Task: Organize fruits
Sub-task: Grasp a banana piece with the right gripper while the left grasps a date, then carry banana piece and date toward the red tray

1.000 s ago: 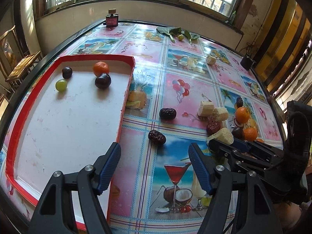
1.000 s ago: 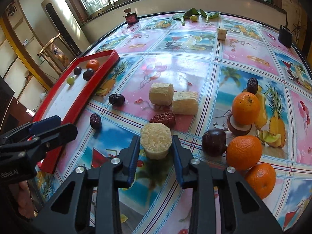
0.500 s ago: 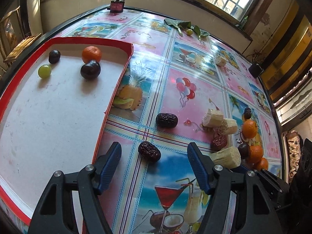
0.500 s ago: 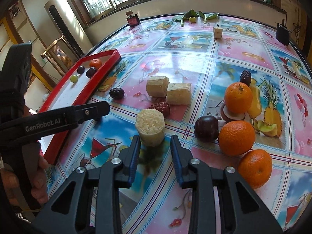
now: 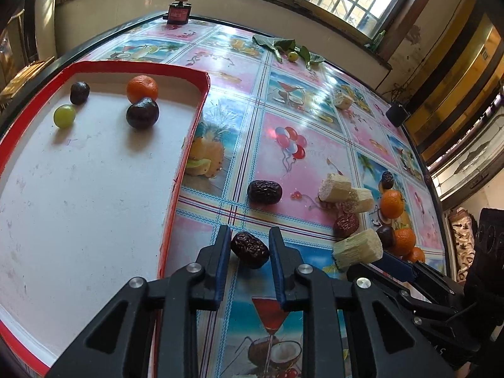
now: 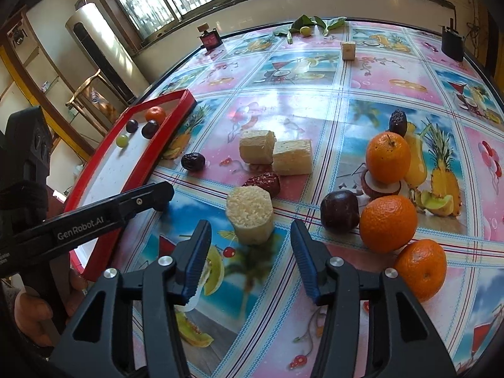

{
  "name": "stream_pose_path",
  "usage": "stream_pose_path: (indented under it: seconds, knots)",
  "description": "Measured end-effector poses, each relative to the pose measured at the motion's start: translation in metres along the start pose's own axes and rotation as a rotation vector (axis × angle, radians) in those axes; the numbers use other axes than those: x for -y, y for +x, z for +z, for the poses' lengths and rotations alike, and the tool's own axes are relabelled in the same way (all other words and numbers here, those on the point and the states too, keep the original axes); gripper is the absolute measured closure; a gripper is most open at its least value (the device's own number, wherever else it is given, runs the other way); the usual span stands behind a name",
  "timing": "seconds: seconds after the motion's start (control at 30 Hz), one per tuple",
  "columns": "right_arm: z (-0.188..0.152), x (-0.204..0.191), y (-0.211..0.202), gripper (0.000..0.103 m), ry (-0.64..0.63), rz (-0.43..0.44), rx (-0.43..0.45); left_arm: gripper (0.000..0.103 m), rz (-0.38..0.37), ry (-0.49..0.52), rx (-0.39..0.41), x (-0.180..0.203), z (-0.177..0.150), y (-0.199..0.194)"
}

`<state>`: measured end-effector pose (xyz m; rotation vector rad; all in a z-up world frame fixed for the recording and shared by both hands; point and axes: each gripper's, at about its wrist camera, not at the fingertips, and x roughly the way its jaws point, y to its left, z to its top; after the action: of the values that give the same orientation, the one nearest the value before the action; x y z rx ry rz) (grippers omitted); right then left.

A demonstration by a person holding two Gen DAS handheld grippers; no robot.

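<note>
My left gripper (image 5: 249,252) is shut on a wrinkled dark date (image 5: 250,249) that rests on the tablecloth just right of the red-rimmed white tray (image 5: 186,145). The tray holds an orange (image 5: 142,88), a dark plum (image 5: 142,112), a green grape (image 5: 64,116) and a dark grape (image 5: 79,93). My right gripper (image 6: 250,255) stands open, with a pale sugarcane piece (image 6: 250,217) upright just beyond its tips. Three oranges (image 6: 388,223) and a plum (image 6: 339,211) sit to its right. A second dark date (image 5: 264,191) lies farther out.
Two more cane pieces (image 6: 293,157) and a red date (image 6: 264,182) lie mid-table. At the far edge are a red bottle (image 5: 179,12), leaves with a small green fruit (image 5: 291,53), a lone cane piece (image 6: 348,51) and a black object (image 5: 397,115).
My left gripper moved forward and its jaws closed onto the near date. My right gripper opened, let go of the cane piece and drew back a little.
</note>
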<state>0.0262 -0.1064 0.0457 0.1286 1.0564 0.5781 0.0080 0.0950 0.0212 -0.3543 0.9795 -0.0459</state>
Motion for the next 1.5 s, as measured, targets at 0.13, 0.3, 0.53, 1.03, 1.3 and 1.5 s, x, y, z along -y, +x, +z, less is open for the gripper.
stream_pose_path:
  seconds: [0.13, 0.3, 0.53, 1.03, 1.3, 1.5]
  knots:
    - [0.004, -0.009, -0.001, 0.041, -0.034, -0.008, 0.022, 0.08, -0.001, 0.034, 0.004, 0.004, -0.005, -0.001]
    - [0.008, -0.015, 0.011, 0.041, -0.074, -0.014, 0.009, 0.079, 0.024, 0.058, 0.002, 0.008, -0.007, 0.0]
    - [0.009, -0.014, 0.011, 0.073, -0.067, -0.041, -0.009, 0.079, 0.04, 0.13, 0.038, 0.014, -0.013, -0.002]
    - [-0.018, -0.006, -0.021, 0.073, -0.053, -0.07, -0.014, 0.079, -0.053, 0.186, -0.01, 0.033, -0.035, -0.005]
    - [-0.026, -0.002, -0.025, 0.073, -0.021, -0.082, -0.023, 0.079, -0.059, 0.227, -0.013, 0.042, -0.04, -0.014]
    - [-0.025, -0.011, -0.026, 0.073, -0.02, -0.082, -0.023, 0.079, -0.065, 0.24, -0.012, 0.045, -0.039, -0.024]
